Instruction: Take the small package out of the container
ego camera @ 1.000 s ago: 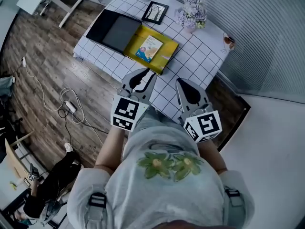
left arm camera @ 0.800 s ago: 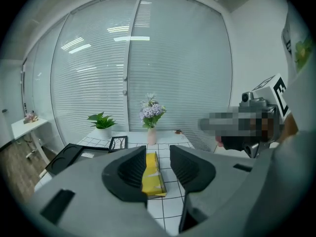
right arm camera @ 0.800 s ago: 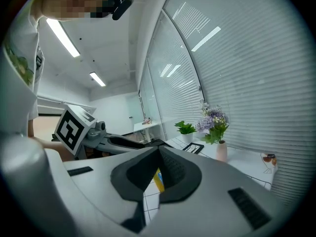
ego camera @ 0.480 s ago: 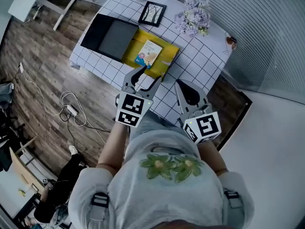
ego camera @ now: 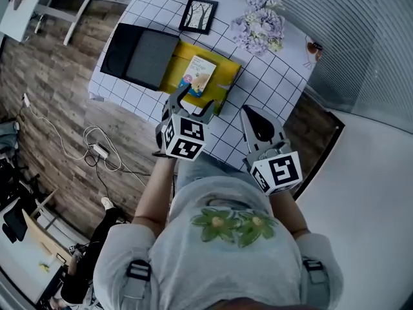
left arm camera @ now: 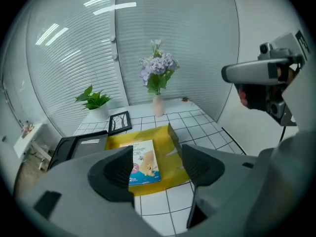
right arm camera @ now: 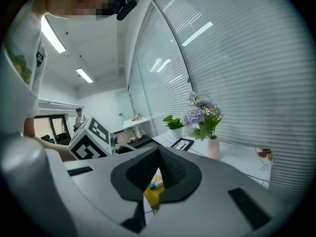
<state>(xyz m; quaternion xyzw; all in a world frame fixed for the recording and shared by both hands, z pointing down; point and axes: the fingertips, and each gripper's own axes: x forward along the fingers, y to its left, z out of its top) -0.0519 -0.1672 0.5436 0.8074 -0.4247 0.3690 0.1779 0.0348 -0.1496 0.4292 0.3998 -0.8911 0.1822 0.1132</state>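
- The small package (ego camera: 199,75) is lying flat inside the yellow container (ego camera: 226,76) on the checked table (ego camera: 271,76), printed face up and not yet lifted.
- The left gripper (ego camera: 195,102) is hovering just short of the container's near edge. In the head view the package is sitting at about 12 o'clock from it, close ahead.
- The left gripper's jaws are opening and standing wide. Nothing is lying between the pads. In the left gripper view the package (left arm camera: 143,162) is showing through the gap of that gripper (left arm camera: 158,167), farther out and lower down on the table.
- The package's long axis is running roughly from 1 o'clock to 7 o'clock in the head view. In the left gripper view it is running near 12 to 6, along the gripper's own line, so the jaws are spanning the short sides.
- The right gripper (ego camera: 253,118) is hanging back with its jaws pressed together on nothing. In its own view the right gripper (right arm camera: 158,154) is showing its pads meeting.
- From the right gripper the package is lying at about 10 o'clock and farther off, so the left gripper is looking like the nearer and better-aimed one.
- The coming move is likely calling for a forward and downward reach with the left gripper. The container's raised wall at 3 o'clock of the package is looking like the thing to clear.
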